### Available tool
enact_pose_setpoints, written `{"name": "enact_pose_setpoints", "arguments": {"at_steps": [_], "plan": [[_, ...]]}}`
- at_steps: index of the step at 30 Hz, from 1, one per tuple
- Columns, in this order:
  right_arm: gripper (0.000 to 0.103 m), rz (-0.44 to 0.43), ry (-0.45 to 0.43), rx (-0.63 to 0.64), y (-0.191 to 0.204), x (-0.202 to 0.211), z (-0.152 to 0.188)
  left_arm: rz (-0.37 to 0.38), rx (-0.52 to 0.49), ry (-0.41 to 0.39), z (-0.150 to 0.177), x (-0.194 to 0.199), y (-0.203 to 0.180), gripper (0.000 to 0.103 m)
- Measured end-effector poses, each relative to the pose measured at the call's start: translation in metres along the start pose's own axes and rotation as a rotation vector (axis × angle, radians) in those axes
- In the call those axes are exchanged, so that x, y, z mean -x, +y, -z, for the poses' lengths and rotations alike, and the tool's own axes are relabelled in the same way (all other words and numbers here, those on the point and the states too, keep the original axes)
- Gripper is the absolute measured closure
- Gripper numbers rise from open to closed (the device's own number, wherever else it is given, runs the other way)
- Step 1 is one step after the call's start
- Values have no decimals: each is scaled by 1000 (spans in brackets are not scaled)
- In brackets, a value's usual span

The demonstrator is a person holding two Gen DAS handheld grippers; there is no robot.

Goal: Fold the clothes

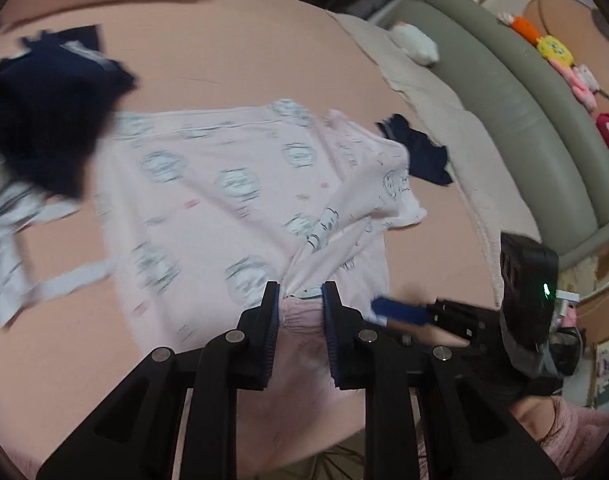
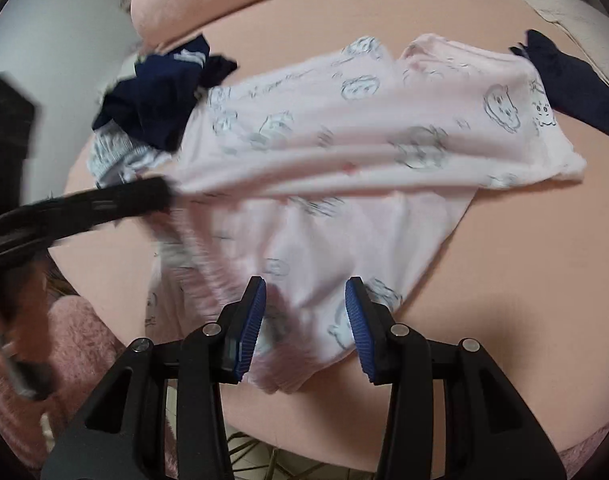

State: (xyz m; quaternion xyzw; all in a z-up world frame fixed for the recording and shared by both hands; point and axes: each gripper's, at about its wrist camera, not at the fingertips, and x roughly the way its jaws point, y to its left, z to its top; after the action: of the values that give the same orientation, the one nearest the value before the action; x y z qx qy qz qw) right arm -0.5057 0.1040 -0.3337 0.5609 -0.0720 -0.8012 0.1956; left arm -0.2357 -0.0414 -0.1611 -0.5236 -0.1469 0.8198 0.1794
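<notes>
At the far left of the bed (image 1: 232, 52), a navy garment (image 1: 48, 120) lies in a heap, out of the way. My left tool (image 1: 300, 296) pinches the gathered waistband of the pink printed pajama pants (image 1: 224, 184), lifting it for a fold; the legs stretch away from me. My right tool (image 2: 304, 296) sits spread over the near edge, gripping nothing. Another navy piece (image 2: 576, 80) lies at far right.
</notes>
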Motion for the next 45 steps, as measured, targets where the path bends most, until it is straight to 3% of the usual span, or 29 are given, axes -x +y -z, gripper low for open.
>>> {"name": "enact_pose_setpoints", "arguments": {"at_steps": [6,10,12,15,19,24,25,28,32,34,36,40,41,45], "plan": [[59,-18,26,24,13,-1,0,-48,111,60,55,3,40,82],[59,96,117,128,18,-22,12,-47,162,102,78,-3,55,83],[59,109,112,126,14,-19,17,-67,138,127,85,-5,48,82],[58,129,81,117,14,-7,17,-119,120,113,83,2,43,78],[57,54,16,150,29,3,17,-72,126,89,70,2,43,61],[56,119,71,195,35,-25,26,23,172,79,62,-4,48,61],[56,136,78,209,36,-30,29,5,164,81,62,-6,48,62],[56,147,89,200,32,-27,31,-95,71,139,69,-18,36,77],[55,149,105,184,24,-20,36,-149,32,186,85,-17,35,77],[51,153,115,172,19,-17,38,-133,45,179,88,-12,37,74],[51,94,111,133,4,-2,44,-115,44,143,86,-4,33,74],[51,47,15,98,0,10,33,-172,-17,151,82,-14,19,74],[51,44,16,99,0,7,31,-198,-18,177,82,-19,19,83],[51,97,89,116,-2,-10,40,-223,-26,196,87,-15,16,80]]}}
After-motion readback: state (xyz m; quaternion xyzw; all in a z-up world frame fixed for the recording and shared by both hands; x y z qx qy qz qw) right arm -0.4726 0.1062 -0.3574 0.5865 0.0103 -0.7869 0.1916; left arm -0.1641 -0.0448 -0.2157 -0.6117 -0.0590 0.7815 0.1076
